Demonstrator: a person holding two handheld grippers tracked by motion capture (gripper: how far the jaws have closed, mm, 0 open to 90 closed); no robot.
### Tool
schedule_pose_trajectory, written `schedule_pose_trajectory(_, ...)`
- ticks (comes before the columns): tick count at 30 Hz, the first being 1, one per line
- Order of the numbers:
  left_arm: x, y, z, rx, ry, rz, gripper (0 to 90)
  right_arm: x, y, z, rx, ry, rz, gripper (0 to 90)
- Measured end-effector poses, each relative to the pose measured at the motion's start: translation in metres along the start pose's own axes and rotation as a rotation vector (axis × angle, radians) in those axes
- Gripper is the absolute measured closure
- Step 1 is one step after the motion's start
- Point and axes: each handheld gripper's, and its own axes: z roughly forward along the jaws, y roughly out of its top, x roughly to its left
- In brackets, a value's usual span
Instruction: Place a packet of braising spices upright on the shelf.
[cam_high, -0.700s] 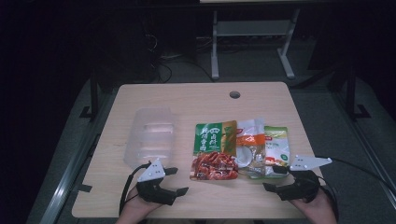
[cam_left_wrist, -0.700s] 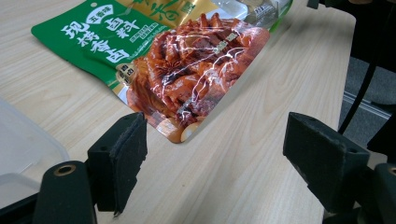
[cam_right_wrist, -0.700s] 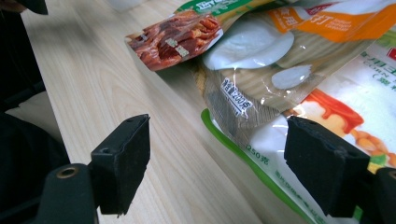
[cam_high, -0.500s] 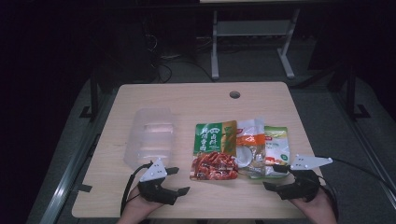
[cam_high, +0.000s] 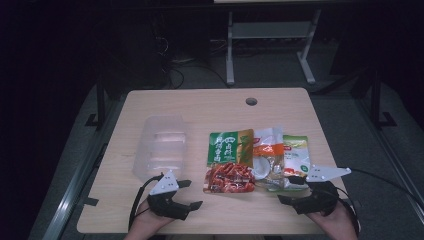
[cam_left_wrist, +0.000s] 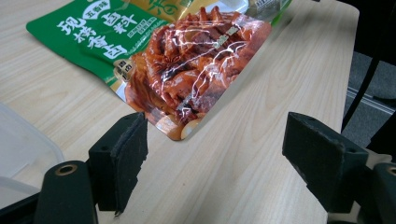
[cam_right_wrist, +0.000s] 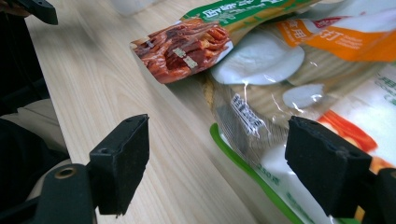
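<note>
We see both jaws wide, empty: left gripper (cam_high: 186, 195), right gripper (cam_high: 290, 190), bottom of frame. 3 glossy food pouches (cam_high: 230, 160) untouched; clear plastic tub (cam_high: 162, 145) empty.

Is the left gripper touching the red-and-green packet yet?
Apart. In the left gripper view, the left gripper stands open, bare table between its jaws and the red-and-green packet.
</note>
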Motion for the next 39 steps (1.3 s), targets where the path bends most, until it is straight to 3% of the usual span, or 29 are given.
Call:
schedule_pose_trajectory(10,0.003,0.0,0.001,0.004,0.004,-0.003,22.2,-0.001,0.023,0.012,0.014,0.012,-0.013,21.7)
schedule_pose_trajectory(19,0.002,0.0,0.001,0.008,0.002,0.0,22.2,-0.01,0.059,0.026,0.048,-0.014,-0.016,24.9)
schedule_pose_trajectory(26,0.003,0.001,0.001,0.01,-0.002,0.01,23.5,-0.026,0.095,0.048,0.107,-0.026,0.03,25.7)
schedule_pose_trajectory(30,0.003,0.001,0.001,0.007,-0.004,0.009,23.6,-0.033,0.105,0.058,0.133,-0.035,0.032,27.0)
schedule_pose_trajectory(35,0.001,0.001,0.001,0.008,-0.006,0.021,23.5,-0.049,0.12,0.079,0.189,-0.017,0.108,28.8)
schedule_pose_trajectory(39,0.002,0.001,0.001,0.011,-0.006,0.016,23.5,-0.058,0.128,0.093,0.213,-0.016,0.13,29.6)
